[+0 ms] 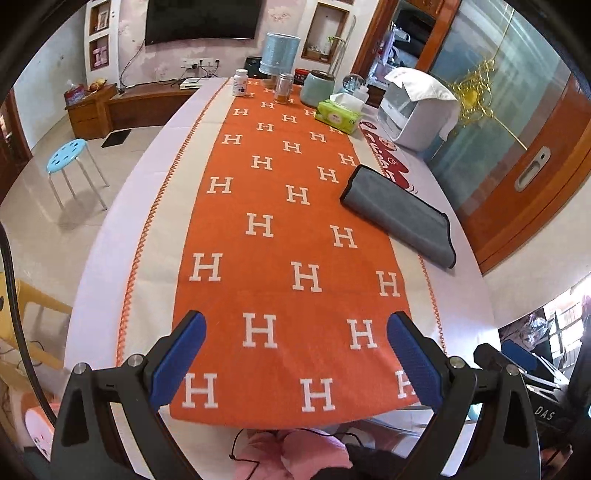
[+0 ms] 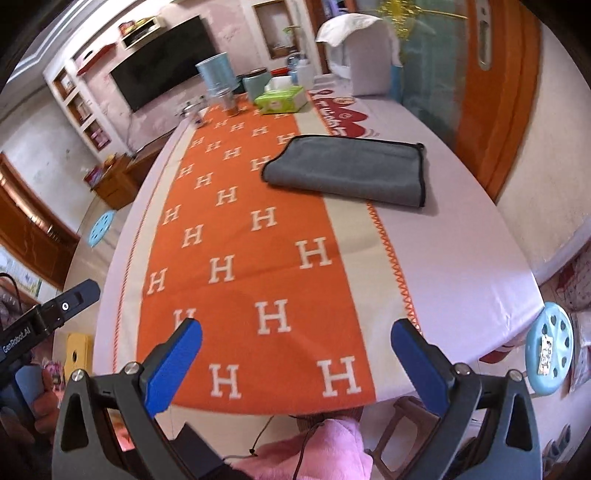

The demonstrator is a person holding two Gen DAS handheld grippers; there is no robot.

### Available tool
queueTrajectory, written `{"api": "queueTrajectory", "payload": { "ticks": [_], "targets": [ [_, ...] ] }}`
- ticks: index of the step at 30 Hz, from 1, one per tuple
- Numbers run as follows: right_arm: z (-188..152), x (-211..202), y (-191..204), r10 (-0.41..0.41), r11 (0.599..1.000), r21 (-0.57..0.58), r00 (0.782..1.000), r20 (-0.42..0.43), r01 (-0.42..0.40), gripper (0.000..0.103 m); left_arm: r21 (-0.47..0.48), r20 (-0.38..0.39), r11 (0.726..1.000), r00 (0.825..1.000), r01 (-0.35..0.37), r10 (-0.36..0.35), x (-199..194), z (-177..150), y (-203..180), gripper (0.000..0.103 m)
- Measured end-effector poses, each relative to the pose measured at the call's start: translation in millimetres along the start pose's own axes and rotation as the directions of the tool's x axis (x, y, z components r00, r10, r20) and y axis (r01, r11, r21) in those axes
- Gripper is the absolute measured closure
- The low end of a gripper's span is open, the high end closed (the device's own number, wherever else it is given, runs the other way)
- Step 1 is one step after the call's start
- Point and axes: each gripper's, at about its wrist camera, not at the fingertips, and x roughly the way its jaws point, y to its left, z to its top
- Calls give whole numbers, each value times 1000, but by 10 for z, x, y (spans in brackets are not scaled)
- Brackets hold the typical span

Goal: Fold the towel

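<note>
orange runner (image 1: 280, 229), folded grey towel (image 1: 399, 214) right, tissue box (image 1: 338, 117) beyond; both jaws released

- A long tabletop (image 1: 461, 295) under a pale cloth runs toward the far wall, with an orange runner (image 1: 280, 240) patterned in white H's down its middle.
- A dark television (image 1: 201, 18) hangs on the far pinkish wall above a low wooden cabinet (image 1: 110, 107).
- A light-blue stool (image 1: 68, 157) stands on the pale tiled floor at left.
- A wooden-framed glass door (image 1: 517, 147) fills the right side.
</note>
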Motion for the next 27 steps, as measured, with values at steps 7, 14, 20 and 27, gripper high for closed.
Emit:
{"api": "queueTrajectory", "payload": {
  "ticks": [7,14,20,27],
  "targets": [
    [128,-269,120,70,995,-70,997,-14,-71,1,-30,41,999,998,-45,46,-281,-35,-115,5],
    [230,-547,127,114,989,-97,993,40,-109,1,6,92,996,991,-94,93,-450,-74,-408,2],
    [174,-607,123,105,989,-110,991,79,-96,1,9,123,991,983,-137,135,-504,-130,-527,2],
    [89,-519,124,115,987,-117,992,49,-109,0,-8,137,984,975,-177,176,-499,-164,-524,1]
  ]
}}
